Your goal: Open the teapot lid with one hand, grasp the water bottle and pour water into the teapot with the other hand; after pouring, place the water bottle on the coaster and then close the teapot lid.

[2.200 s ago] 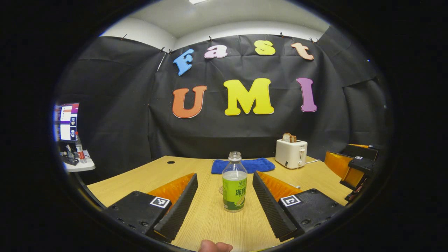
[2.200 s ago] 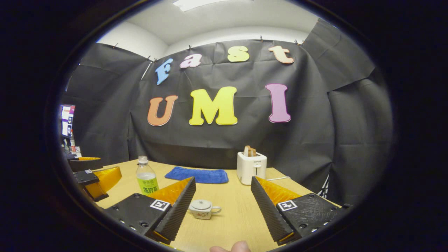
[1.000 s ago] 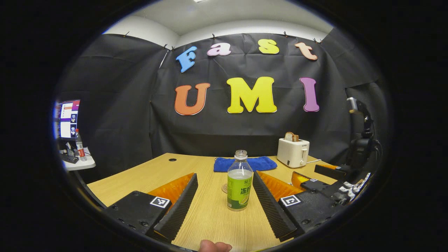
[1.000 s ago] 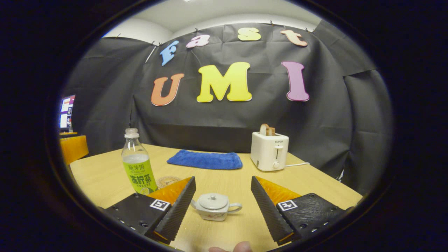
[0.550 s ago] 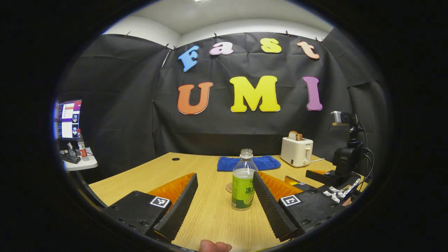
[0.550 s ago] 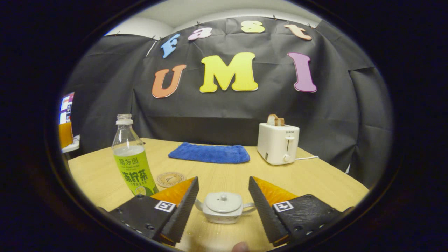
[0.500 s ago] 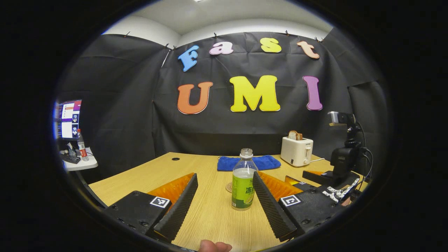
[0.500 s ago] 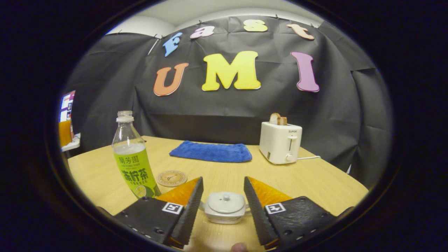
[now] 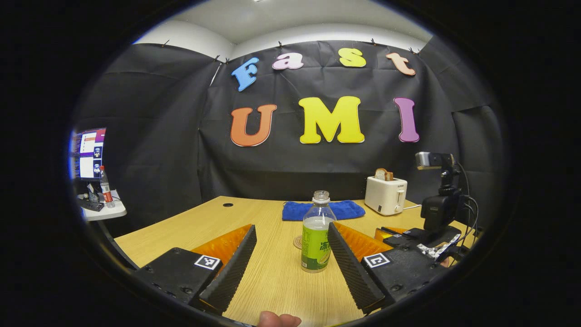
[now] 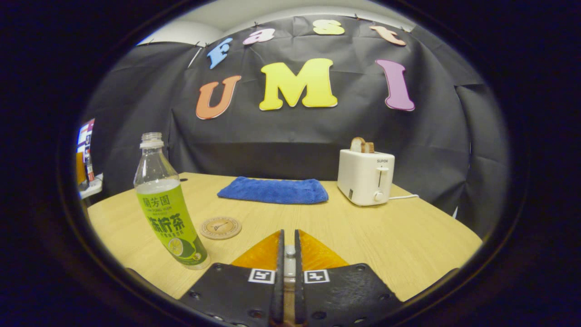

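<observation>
A clear water bottle [image 9: 315,243] with a green label and no cap stands on the wooden table [image 9: 272,290], close to the right finger of my open left gripper [image 9: 291,228], untouched. In the right gripper view the same bottle [image 10: 169,213] stands at the left, with the round coaster [image 10: 220,227] just right of it. My right gripper [image 10: 288,234] is shut on the small white knob of the teapot lid [image 10: 289,252]. Its fingers hide the teapot body. The right gripper [image 9: 391,233] also appears low over the table right of the bottle.
A blue towel [image 10: 273,190] lies at the back of the table, and a white toaster [image 10: 366,177] with bread stands at the back right with its cord trailing off. A side desk with a monitor [image 9: 86,154] is far left.
My right gripper came forward and down over the teapot and shut its fingers on the lid knob. The left gripper drifted a little left, so the bottle sits nearer its right finger.
</observation>
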A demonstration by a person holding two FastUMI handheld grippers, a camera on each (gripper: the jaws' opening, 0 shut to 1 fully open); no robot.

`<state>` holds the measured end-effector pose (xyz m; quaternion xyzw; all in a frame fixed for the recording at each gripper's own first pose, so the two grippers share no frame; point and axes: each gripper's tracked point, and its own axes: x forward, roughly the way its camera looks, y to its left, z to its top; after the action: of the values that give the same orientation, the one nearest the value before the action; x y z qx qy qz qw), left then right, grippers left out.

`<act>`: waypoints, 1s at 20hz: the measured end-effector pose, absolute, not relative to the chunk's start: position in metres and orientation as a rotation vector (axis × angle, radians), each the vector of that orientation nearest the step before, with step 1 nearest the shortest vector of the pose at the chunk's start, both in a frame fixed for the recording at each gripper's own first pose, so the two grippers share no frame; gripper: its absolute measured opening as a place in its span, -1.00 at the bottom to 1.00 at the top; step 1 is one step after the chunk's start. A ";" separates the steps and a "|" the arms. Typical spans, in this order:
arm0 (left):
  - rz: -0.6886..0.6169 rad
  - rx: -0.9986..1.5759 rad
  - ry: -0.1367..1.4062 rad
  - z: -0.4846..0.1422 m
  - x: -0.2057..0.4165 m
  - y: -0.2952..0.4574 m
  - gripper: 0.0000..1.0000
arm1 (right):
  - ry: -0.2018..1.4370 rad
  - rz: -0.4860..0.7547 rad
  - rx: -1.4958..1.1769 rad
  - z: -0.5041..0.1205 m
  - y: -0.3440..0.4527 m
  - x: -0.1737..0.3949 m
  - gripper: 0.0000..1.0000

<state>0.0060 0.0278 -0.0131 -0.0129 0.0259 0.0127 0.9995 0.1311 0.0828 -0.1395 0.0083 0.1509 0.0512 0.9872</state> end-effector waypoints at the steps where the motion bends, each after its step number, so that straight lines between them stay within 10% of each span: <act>1: 0.026 -0.028 0.050 -0.012 0.005 0.029 0.96 | 0.292 0.110 0.034 -0.138 0.085 0.127 -0.68; 5: 0.023 -0.031 0.049 -0.013 0.007 0.028 0.96 | 0.287 0.110 0.020 -0.138 0.083 0.128 -0.99; 20: -0.099 -0.106 0.174 -0.067 0.025 -0.022 0.98 | 0.219 0.196 0.080 -0.083 0.056 0.107 -1.00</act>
<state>0.0246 -0.0220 -0.0667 -0.0529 0.0867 -0.0496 0.9936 0.1067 0.0564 -0.0832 0.0399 0.1089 0.0975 0.9885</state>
